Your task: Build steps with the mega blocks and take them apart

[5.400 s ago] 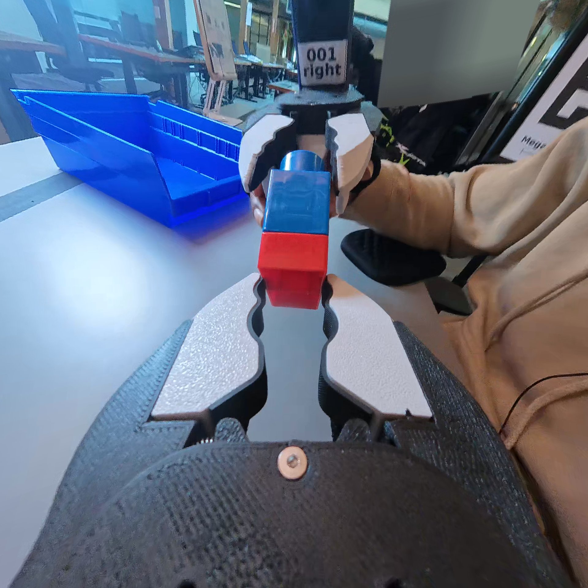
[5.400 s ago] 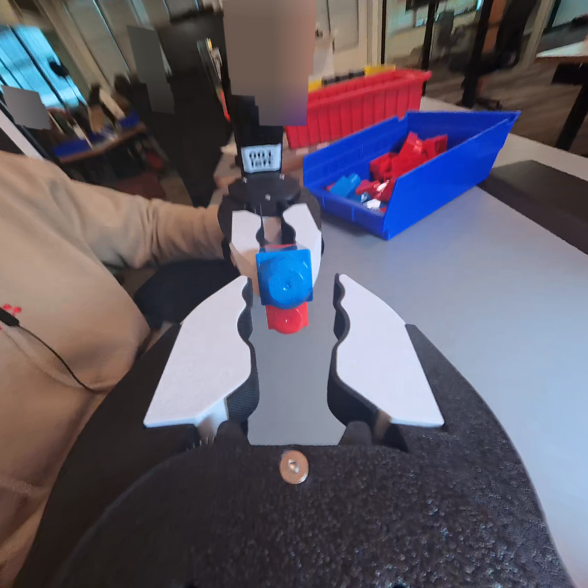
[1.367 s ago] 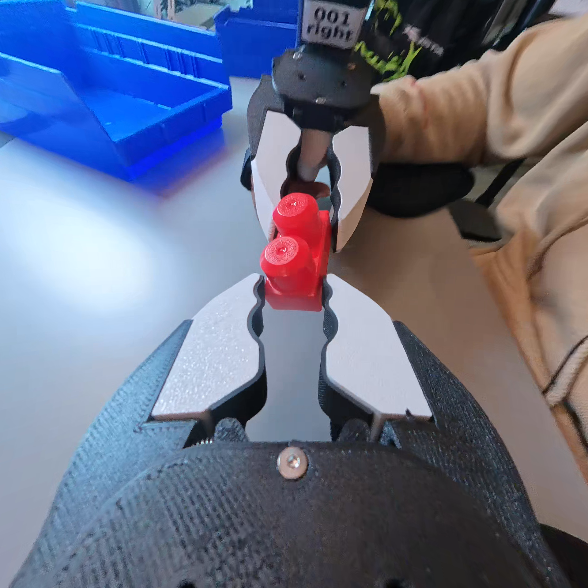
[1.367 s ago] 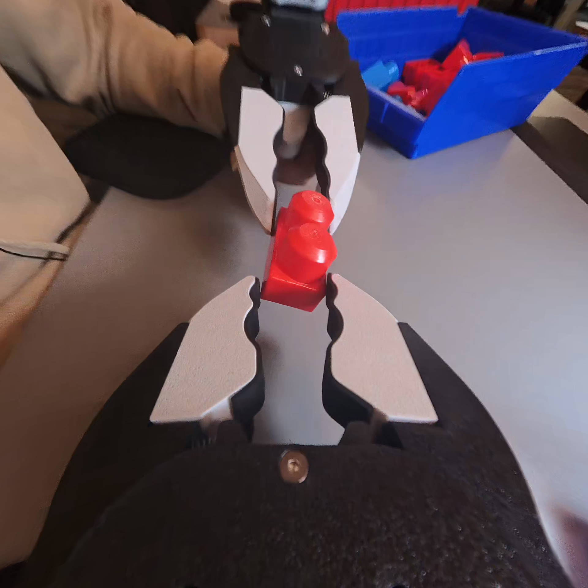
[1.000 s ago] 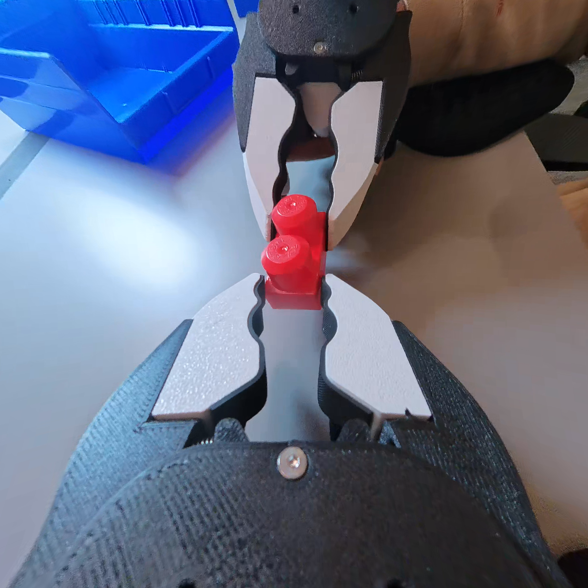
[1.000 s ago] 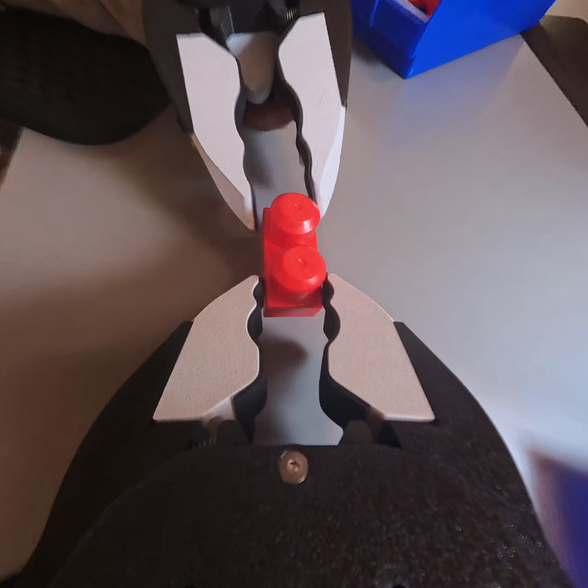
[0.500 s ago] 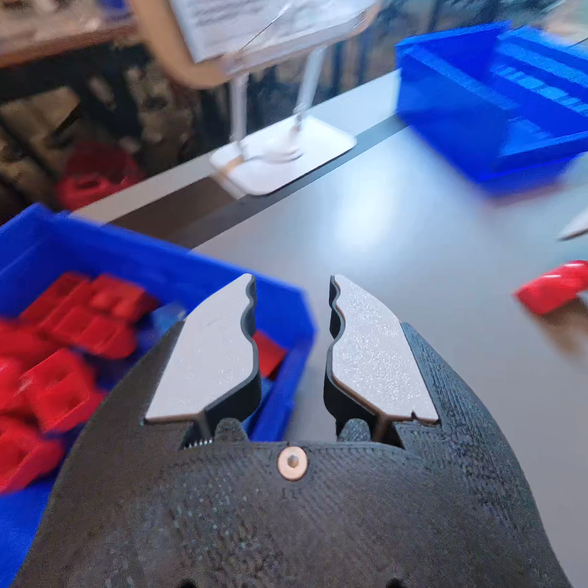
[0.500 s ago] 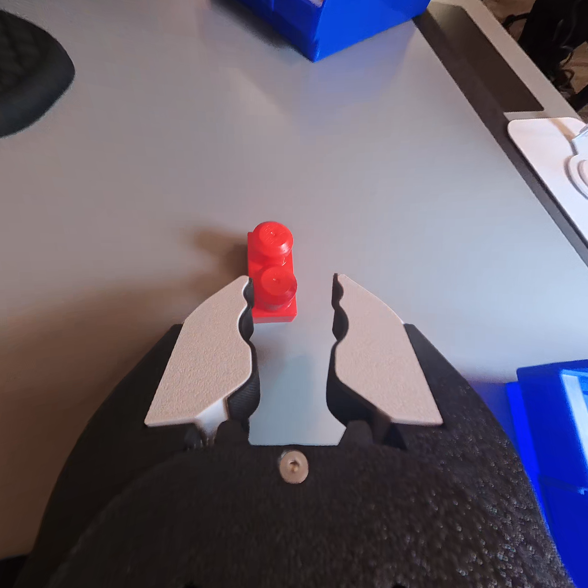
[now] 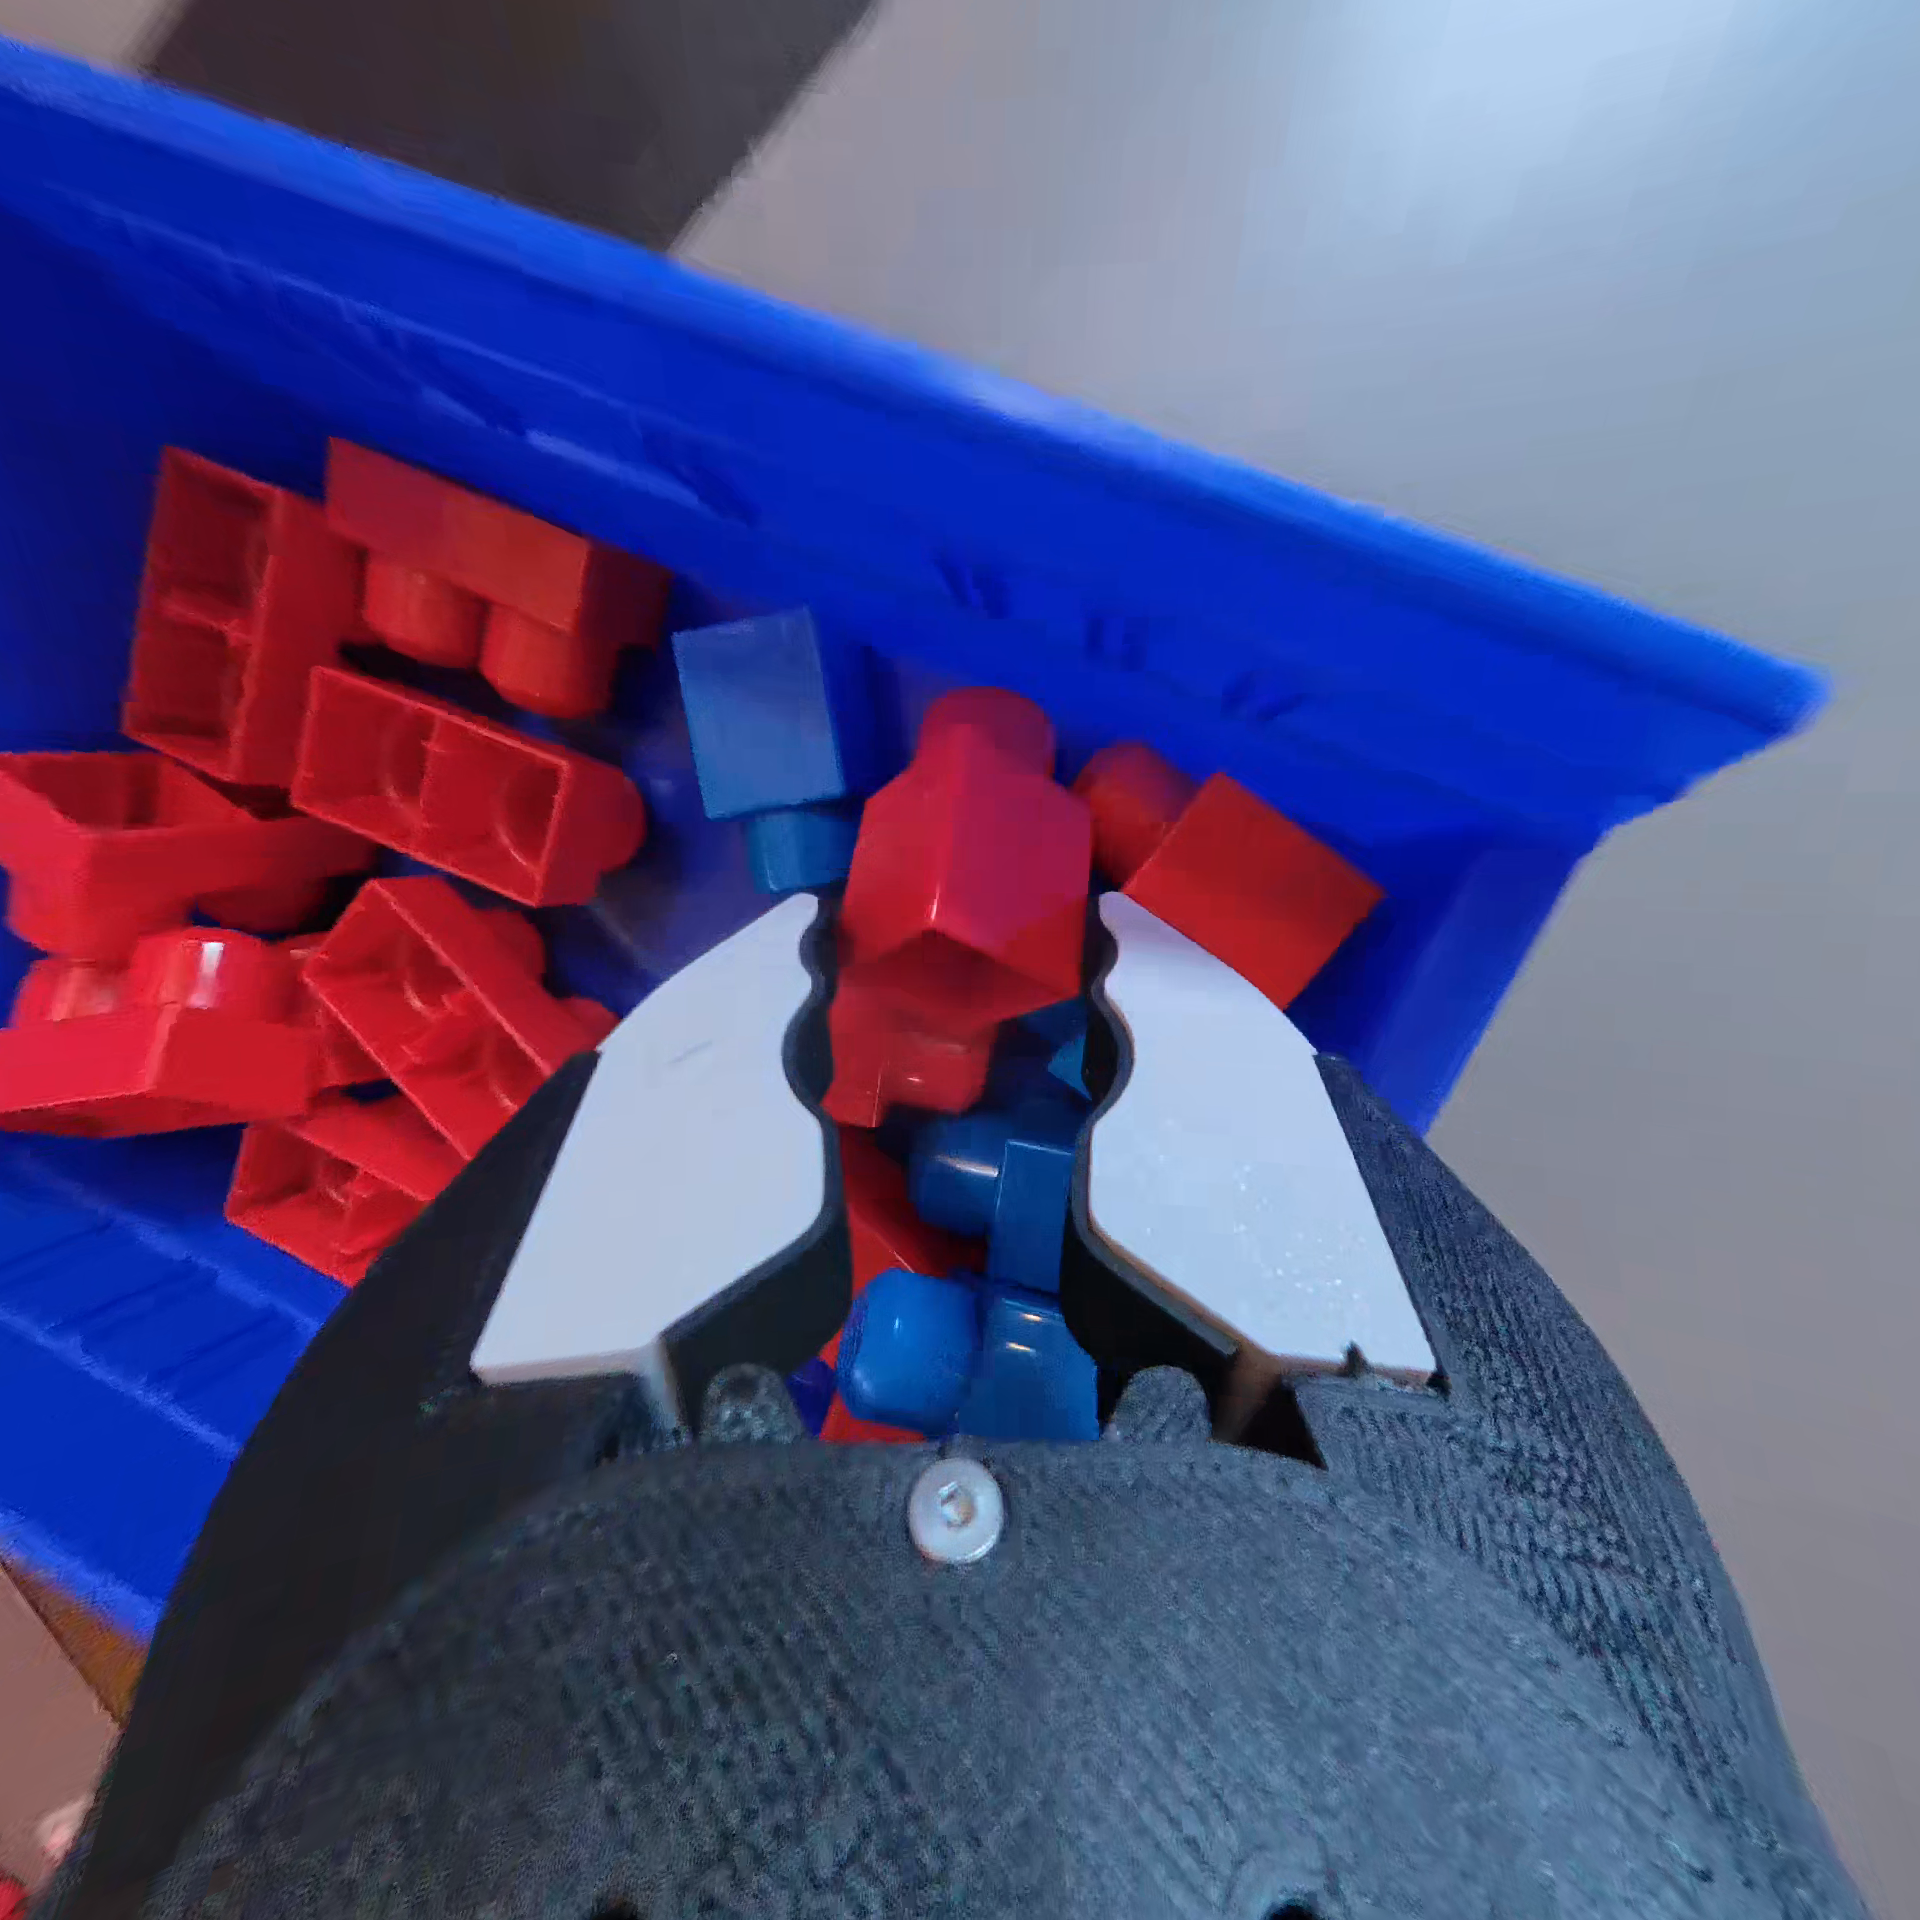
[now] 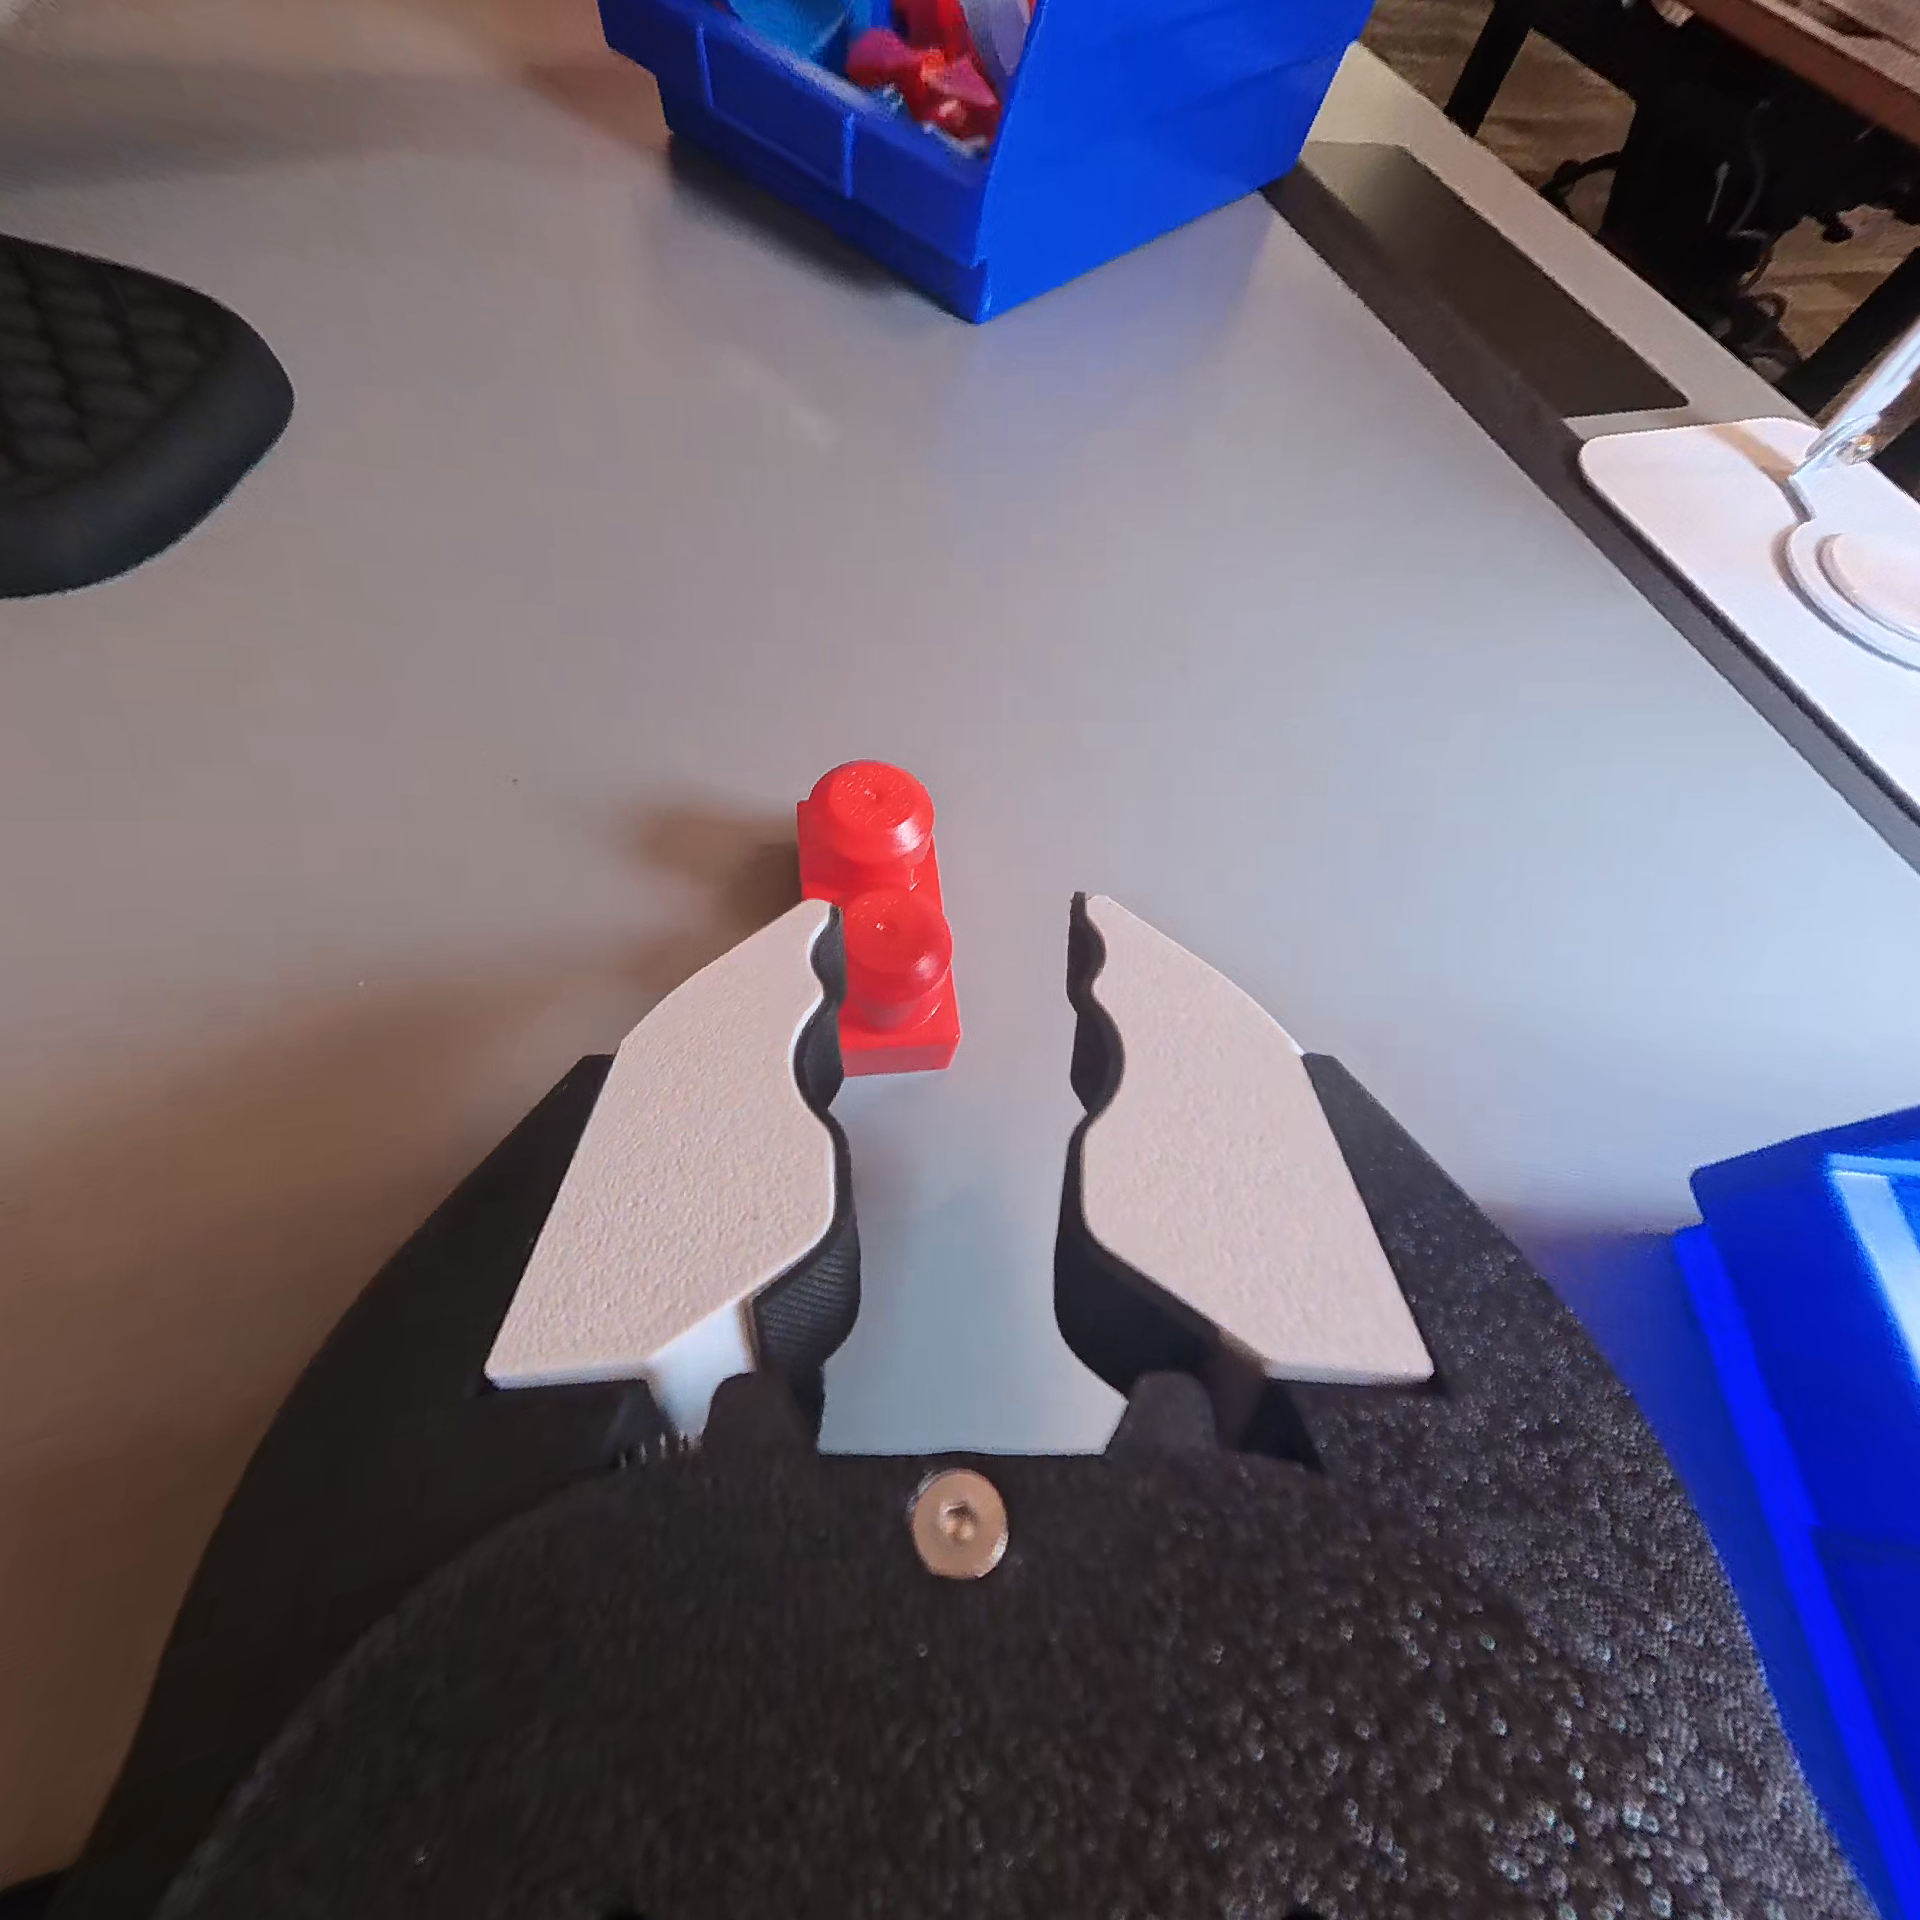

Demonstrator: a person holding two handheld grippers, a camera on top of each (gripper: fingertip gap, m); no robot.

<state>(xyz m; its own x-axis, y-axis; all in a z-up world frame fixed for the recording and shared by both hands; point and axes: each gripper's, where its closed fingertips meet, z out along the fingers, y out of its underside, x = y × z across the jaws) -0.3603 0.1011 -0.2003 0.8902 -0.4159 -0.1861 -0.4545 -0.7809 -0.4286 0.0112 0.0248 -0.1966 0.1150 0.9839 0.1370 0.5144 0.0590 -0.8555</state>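
Observation:
In the left wrist view my left gripper (image 9: 956, 909) is open and lowered into a blue bin (image 9: 1143, 520) that holds several red and blue mega blocks. A red one-stud block (image 9: 966, 862) sits between its fingertips; the jaws stand as wide as when empty. Blue blocks (image 9: 997, 1195) lie under the fingers. In the right wrist view my right gripper (image 10: 951, 902) is open and empty just above the grey table (image 10: 1143, 623). A red two-stud block (image 10: 883, 914) stands on the table, studs up, beside the left finger (image 10: 717, 1091).
The block bin (image 10: 1091, 135) also shows at the far end of the table in the right wrist view. A second blue bin (image 10: 1818, 1403) is at the near right. A white stand base (image 10: 1714, 520) lies at the right edge and a black cushion (image 10: 104, 436) at the left. My left tips are roughly 35 cm from the white stand base (image 10: 1714, 520).
Both grippers set the red two-stud block on the table and let go. My left gripper swung over to the block bin and dipped into it. My right gripper stays open by the block.

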